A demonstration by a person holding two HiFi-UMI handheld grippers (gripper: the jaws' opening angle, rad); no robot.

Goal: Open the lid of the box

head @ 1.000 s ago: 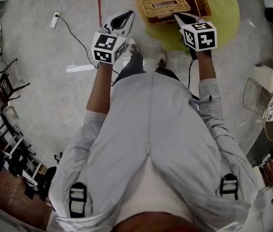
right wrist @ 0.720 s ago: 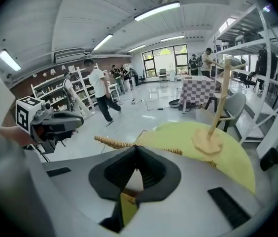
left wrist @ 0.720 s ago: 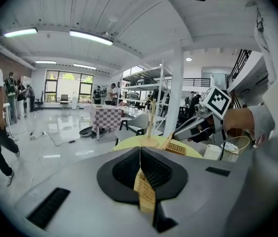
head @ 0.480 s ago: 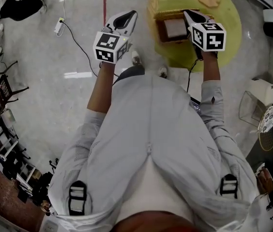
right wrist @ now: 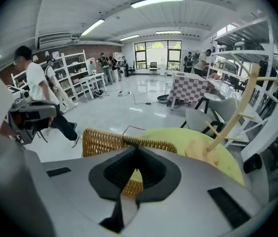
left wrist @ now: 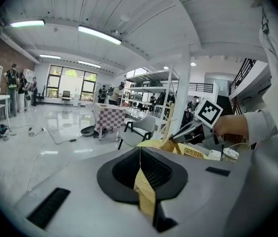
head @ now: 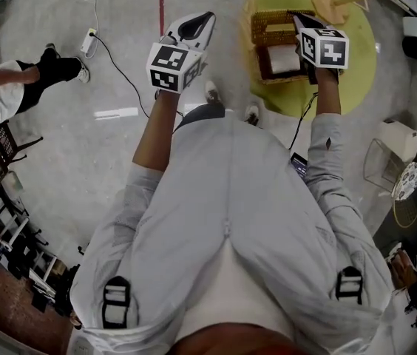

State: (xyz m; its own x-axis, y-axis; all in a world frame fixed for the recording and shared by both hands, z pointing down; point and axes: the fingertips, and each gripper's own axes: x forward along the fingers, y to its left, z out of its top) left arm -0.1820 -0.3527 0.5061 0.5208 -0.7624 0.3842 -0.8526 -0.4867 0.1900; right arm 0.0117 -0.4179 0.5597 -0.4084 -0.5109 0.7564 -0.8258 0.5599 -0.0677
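A wicker box [head: 282, 77] stands on a round yellow table [head: 356, 69], its pale inside showing. Its wicker lid [head: 270, 19] is tipped up at the far side. My right gripper [head: 295, 18] is shut on the lid's edge. In the right gripper view the woven lid [right wrist: 102, 142] runs across just past the closed right gripper [right wrist: 135, 147]. My left gripper [head: 202, 19] hangs left of the table over the floor, shut and empty. The left gripper view shows the left gripper [left wrist: 140, 152] with its jaws together, and the box [left wrist: 193, 153] to the right.
A wooden peg stand [right wrist: 227, 127] rises from the table's far side. A person [head: 16, 87] walks on the floor at the left, near a cable [head: 116, 54]. A white appliance [head: 408, 120] and wire baskets [head: 390, 150] sit at the right.
The right gripper has swung the lid up and away from me, and the box's inside has come into sight. A person has walked into the left of the head view.
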